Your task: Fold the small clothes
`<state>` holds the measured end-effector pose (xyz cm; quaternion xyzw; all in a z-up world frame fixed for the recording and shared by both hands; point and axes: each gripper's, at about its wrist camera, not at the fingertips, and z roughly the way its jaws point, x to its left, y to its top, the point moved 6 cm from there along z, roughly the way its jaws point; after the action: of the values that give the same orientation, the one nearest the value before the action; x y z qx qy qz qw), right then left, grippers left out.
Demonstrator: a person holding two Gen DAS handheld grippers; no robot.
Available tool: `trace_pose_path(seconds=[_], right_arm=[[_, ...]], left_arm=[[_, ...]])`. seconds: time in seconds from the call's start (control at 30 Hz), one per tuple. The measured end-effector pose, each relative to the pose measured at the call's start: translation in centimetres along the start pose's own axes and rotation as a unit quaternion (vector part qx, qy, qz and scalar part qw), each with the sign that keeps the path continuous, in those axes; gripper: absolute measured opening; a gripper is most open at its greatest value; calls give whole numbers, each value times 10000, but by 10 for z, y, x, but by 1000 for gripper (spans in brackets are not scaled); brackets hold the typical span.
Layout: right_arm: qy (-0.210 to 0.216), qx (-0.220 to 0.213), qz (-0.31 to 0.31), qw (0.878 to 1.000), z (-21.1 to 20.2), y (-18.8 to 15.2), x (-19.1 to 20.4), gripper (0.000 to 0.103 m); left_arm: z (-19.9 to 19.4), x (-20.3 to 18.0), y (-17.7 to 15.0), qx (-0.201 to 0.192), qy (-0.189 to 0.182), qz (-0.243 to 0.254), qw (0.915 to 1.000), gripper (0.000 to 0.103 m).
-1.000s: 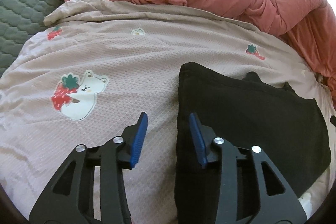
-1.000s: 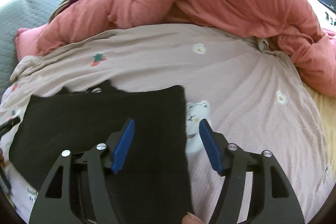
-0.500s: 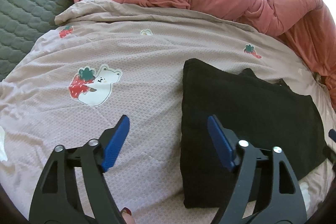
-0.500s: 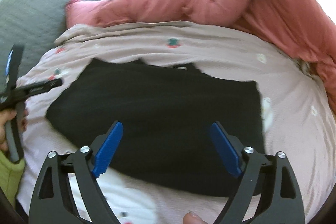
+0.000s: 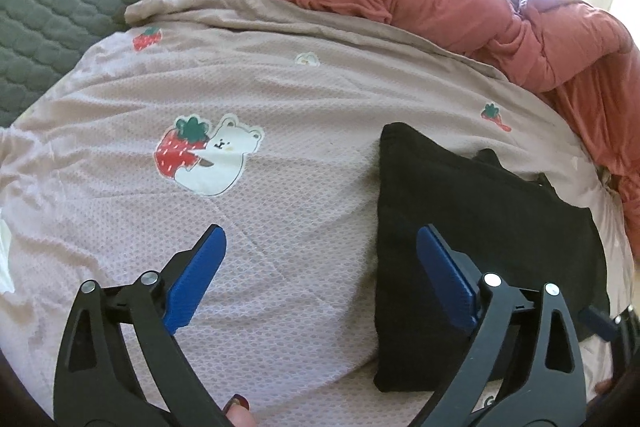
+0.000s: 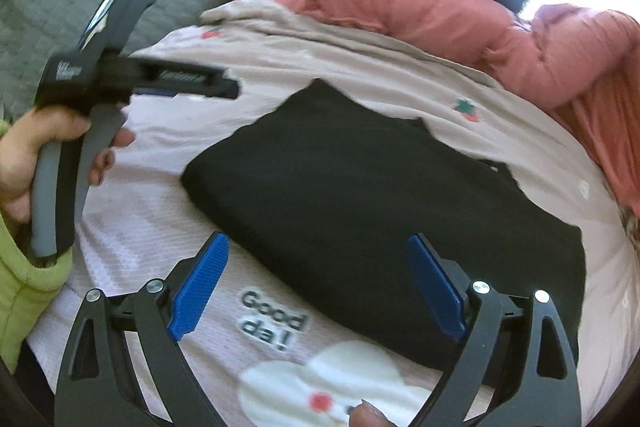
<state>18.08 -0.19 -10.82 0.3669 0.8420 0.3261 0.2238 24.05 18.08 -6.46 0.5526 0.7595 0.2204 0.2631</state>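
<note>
Both tools just spread wide, left tool and right tool gripping nothing. Folded black cloth garment lies flat on the pinkish printed bedsheet; bare sheet toward 9 o'clock, its far edge looks blurry.

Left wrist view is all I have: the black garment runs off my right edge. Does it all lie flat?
Observer: Yes. In the right wrist view the whole black garment lies as a flat folded rectangle on the pink sheet.
Operator: Is the right hand-held gripper holding it?
Observer: No. The right hand-held gripper is open, hovering at its near edge.
Operator: Anything printed nearby?
Observer: "Good da!" lettering, just in front of the garment.
</note>
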Motion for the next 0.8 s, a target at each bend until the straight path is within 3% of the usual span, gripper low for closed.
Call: trace_pose_path(seconds=[0.2,0.43,0.8], right_arm=[[-6,238,-409,9989,23,0,24,90],[-517,470,-807,9943,56,-1,28,90],[-1132,227,-1059,9876,76,13,20,89]], left_arm=[[5,5,3,70,-29,-105,9999,90],[11,7,6,101,-24,-132,9999,91],[28,12,10,247,-399,-420,9980,93]])
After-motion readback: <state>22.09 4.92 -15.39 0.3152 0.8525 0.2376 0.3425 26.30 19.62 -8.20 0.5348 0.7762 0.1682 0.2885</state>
